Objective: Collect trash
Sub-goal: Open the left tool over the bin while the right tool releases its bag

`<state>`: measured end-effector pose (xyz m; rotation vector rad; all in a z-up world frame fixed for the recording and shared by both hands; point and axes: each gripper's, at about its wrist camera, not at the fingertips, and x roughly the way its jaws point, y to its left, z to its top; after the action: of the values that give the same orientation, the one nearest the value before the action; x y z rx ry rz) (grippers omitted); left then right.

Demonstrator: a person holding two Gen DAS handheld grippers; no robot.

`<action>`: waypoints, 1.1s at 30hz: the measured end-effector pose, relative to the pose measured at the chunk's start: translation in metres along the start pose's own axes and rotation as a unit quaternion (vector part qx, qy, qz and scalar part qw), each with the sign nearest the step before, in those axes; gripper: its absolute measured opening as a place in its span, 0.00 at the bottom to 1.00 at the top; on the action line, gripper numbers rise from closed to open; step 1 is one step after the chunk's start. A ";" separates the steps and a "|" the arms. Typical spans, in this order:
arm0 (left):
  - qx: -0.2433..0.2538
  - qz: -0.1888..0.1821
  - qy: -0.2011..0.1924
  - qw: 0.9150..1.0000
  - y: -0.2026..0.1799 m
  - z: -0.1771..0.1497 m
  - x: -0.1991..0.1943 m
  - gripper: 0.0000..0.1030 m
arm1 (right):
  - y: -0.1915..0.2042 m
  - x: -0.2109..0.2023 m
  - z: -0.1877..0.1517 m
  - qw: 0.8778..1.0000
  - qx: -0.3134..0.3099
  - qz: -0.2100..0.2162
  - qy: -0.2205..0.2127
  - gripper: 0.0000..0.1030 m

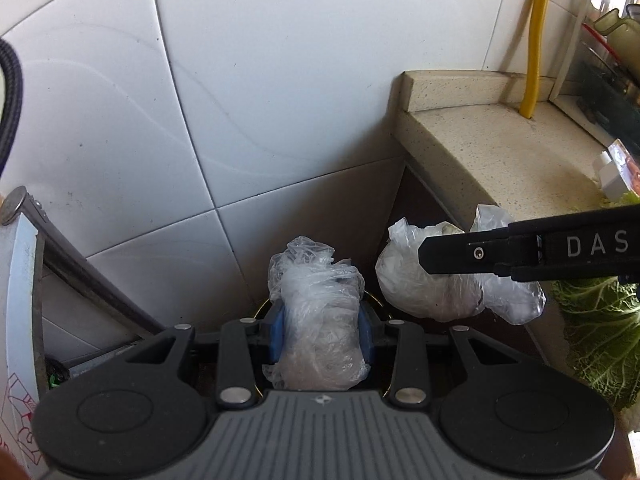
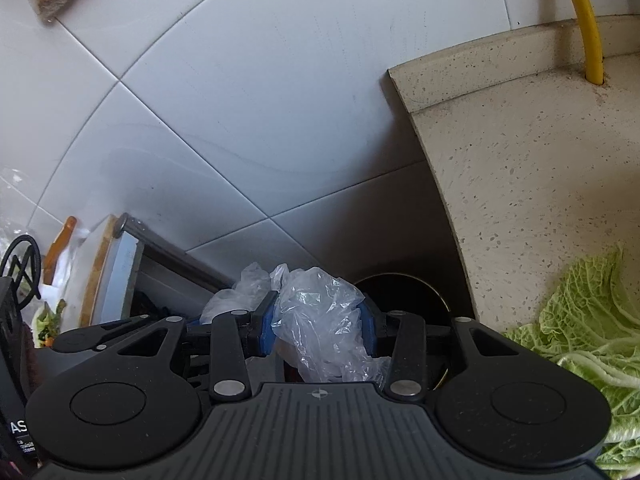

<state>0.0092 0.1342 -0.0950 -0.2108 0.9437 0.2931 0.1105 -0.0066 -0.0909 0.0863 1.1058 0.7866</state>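
two crumpled plastic bags are pinched, one in each tool: the left gripper point(image 1: 320, 326) clamps its plastic bag point(image 1: 318, 320) at lower centre, the right gripper point(image 2: 318, 330) its own wad point(image 2: 328, 320) likewise. both hang above a dark round bin point(image 2: 404, 284) beside the counter point(image 2: 520, 184). judged risk: slippery film could slide free early and land outside the rim.

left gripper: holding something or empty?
Holding. In the left wrist view the left gripper is shut on a crumpled clear plastic bag, with the blue pads pressing on both its sides.
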 end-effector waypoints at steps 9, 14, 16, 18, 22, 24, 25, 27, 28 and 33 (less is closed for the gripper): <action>-0.003 0.003 0.022 1.000 0.003 0.003 0.017 0.40 | 0.001 0.017 0.007 1.000 -0.004 -0.012 0.018 0.57; -0.006 0.004 0.030 1.000 0.008 0.006 0.024 0.47 | 0.000 0.023 0.009 1.000 0.007 -0.015 0.018 0.64; -0.008 0.003 0.031 0.999 0.010 0.007 0.025 0.52 | 0.000 0.023 0.010 1.000 0.012 -0.014 0.017 0.67; -0.008 0.001 0.036 0.999 0.011 0.008 0.027 0.60 | 0.001 0.023 0.011 1.000 0.016 -0.011 0.015 0.67; -0.011 -0.002 0.047 0.999 0.011 0.011 0.030 0.71 | 0.002 0.018 0.014 1.000 0.016 -0.010 0.011 0.70; -0.012 -0.005 0.055 0.998 0.010 0.013 0.032 0.71 | 0.002 0.014 0.014 1.000 0.017 -0.009 0.007 0.70; -0.013 -0.006 0.056 0.998 0.010 0.014 0.032 0.71 | 0.003 0.012 0.015 1.000 0.017 -0.008 0.005 0.70; -0.017 -0.007 0.048 0.999 0.010 0.015 0.027 0.71 | 0.003 0.005 0.015 1.000 0.019 -0.008 -0.002 0.70; -0.016 -0.009 0.044 0.999 0.009 0.015 0.024 0.71 | 0.004 0.001 0.015 1.000 0.018 -0.008 -0.006 0.70; -0.025 -0.027 0.018 0.999 0.012 0.019 -0.002 0.71 | 0.004 -0.036 0.013 0.999 0.017 -0.004 -0.037 0.70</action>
<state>0.0188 0.1507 -0.0828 -0.2873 0.9650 0.2634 0.1114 -0.0216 -0.0558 0.1388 1.0498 0.7514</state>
